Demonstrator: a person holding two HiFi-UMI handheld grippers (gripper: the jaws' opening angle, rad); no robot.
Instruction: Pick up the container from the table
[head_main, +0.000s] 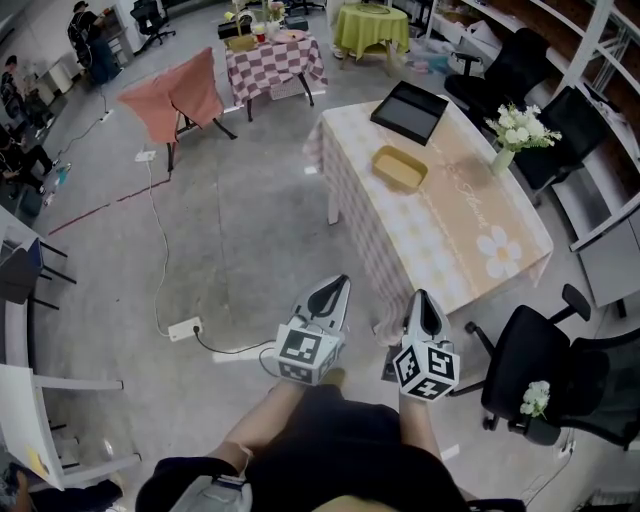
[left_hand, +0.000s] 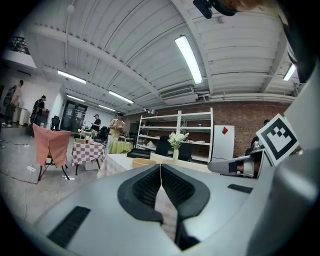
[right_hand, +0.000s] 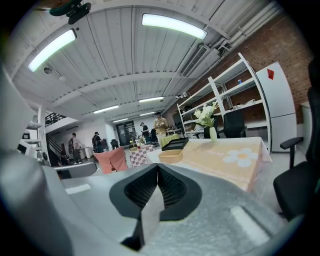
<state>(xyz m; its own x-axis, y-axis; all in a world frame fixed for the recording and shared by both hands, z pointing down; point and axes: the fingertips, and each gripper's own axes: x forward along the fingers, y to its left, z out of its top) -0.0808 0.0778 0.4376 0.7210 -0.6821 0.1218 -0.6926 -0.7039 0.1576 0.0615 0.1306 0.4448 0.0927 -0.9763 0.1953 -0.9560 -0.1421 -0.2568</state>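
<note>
On the desk (head_main: 470, 230), the yellow container (head_main: 400, 168) sits towards the far half, near the left edge, just this side of a black tray (head_main: 410, 110). A vase of white flowers (head_main: 520, 132) stands at the desk's right edge. The left gripper (head_main: 335, 288) and the right gripper (head_main: 422, 298) are held side by side off the desk's near end, well apart from the container and pointing roughly towards it. Each has its jaws pressed fully together with nothing between them. A black office chair (head_main: 540, 365) stands beside the right gripper.
</note>
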